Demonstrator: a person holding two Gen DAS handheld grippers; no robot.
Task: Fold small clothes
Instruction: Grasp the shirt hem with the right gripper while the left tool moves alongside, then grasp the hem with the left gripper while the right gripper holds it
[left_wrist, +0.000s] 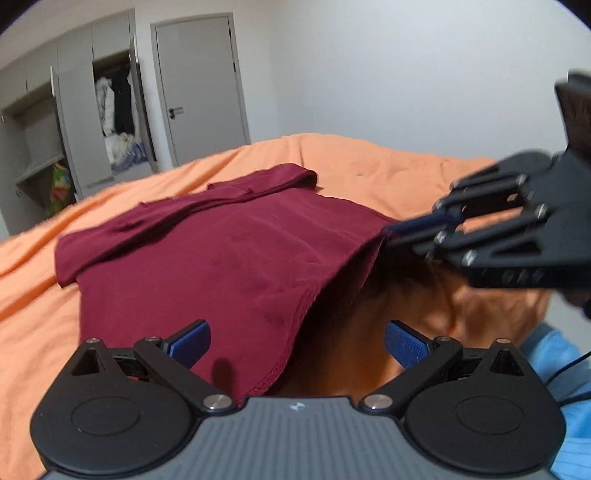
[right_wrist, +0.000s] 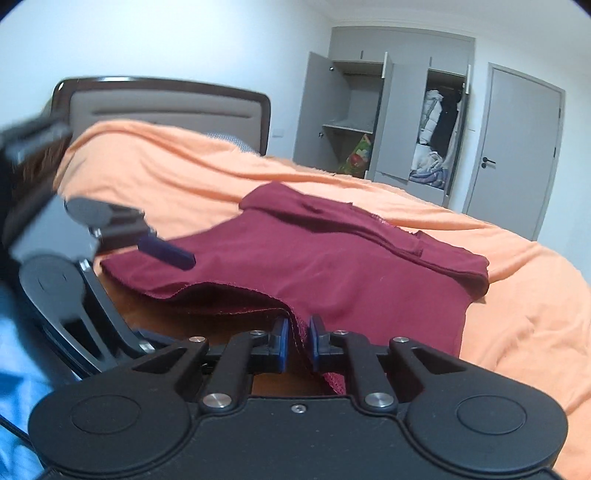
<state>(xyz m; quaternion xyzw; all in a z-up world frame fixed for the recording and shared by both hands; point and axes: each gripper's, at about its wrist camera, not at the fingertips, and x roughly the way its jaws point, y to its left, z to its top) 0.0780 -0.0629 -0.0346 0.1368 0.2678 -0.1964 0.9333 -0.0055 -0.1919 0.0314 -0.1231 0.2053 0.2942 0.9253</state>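
Maroon garment (left_wrist: 207, 258), partly folded, lies on the orange bedspread (left_wrist: 37, 332) with its near hem lifted off the bed, and beyond it we see a grey wardrobe (right_wrist: 399, 110) with open doors. Our right gripper (right_wrist: 297, 343) has its blue pads pressed together on that raised hem. Our left gripper (left_wrist: 295, 343) hovers at the same edge, jaws spread wide, gripping nothing.

1. Garment (left_wrist: 207, 258): plain dark maroon
2. Bedcover (left_wrist: 369, 162): plain orange
3. Left gripper (left_wrist: 297, 343), right gripper (right_wrist: 297, 341): black, blue textured pads
4. Wardrobe (right_wrist: 399, 110), door (right_wrist: 517, 147): grey
5. Sleeve (left_wrist: 554, 358): light blue
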